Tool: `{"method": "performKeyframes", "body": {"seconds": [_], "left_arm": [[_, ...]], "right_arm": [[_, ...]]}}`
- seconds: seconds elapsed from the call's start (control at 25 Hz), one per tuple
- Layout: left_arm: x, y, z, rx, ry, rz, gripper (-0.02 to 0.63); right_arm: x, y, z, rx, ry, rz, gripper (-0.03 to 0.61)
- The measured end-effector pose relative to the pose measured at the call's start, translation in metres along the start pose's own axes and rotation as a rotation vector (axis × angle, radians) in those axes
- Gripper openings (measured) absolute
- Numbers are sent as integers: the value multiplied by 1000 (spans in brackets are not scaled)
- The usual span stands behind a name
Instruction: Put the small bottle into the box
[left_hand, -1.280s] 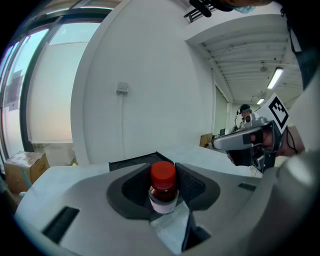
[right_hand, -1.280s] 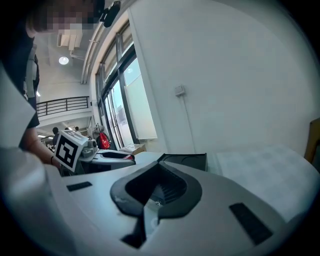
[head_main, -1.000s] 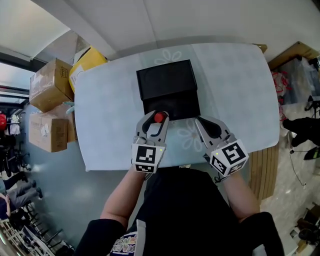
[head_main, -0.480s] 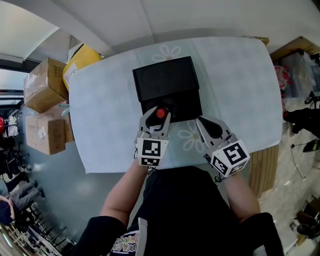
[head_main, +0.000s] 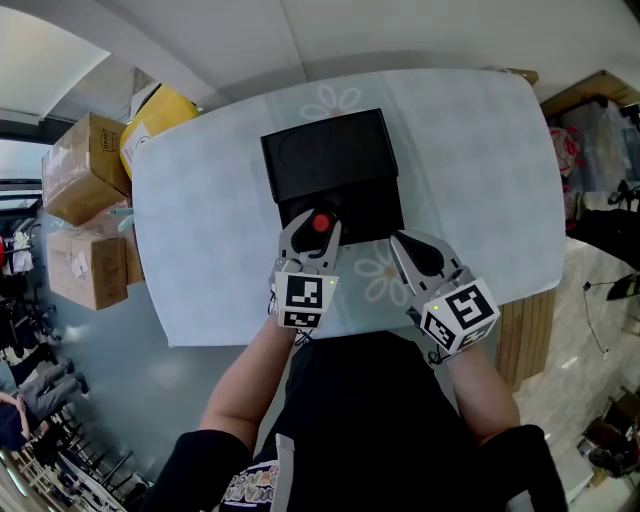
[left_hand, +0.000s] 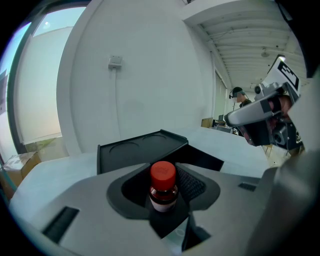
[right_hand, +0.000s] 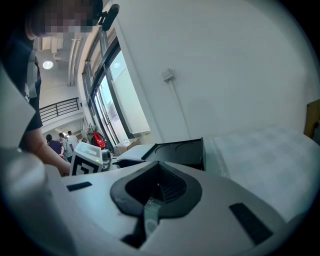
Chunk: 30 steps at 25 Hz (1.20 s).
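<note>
A small bottle with a red cap stands upright between the jaws of my left gripper, which is shut on it. The gripper holds it at the near edge of the open black box, whose lid lies flat behind it. In the left gripper view the box lies just beyond the bottle, with its lid further back. My right gripper hovers to the right of the box's near corner, its jaws shut with nothing between them.
The box sits on a white table with a flower-print cover. Cardboard boxes and a yellow bag stand on the floor at the left. A wooden bench lies at the right.
My left gripper has moved forward a little with the bottle, toward the box's near edge. The right gripper has hardly moved.
</note>
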<state>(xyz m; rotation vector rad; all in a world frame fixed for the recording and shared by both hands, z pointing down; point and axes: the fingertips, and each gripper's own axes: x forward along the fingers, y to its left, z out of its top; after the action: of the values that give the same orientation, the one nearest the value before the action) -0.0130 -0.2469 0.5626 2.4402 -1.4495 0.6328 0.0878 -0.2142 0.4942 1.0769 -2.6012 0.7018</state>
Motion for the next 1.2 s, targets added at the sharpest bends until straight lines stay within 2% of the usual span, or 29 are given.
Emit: {"method": "performKeyframes", "body": {"seconds": [0.6, 0.88, 1.2], "left_arm": [[-8, -5, 2, 43, -22, 22, 163], [-42, -13, 27, 40, -105, 72, 163], [-112, -50, 61, 20, -214, 90, 156]], "right_arm": [[-19, 4, 4, -4, -25, -3, 9], [-47, 15, 11, -28, -69, 5, 9], [-88, 43, 14, -79, -123, 33, 9]]}}
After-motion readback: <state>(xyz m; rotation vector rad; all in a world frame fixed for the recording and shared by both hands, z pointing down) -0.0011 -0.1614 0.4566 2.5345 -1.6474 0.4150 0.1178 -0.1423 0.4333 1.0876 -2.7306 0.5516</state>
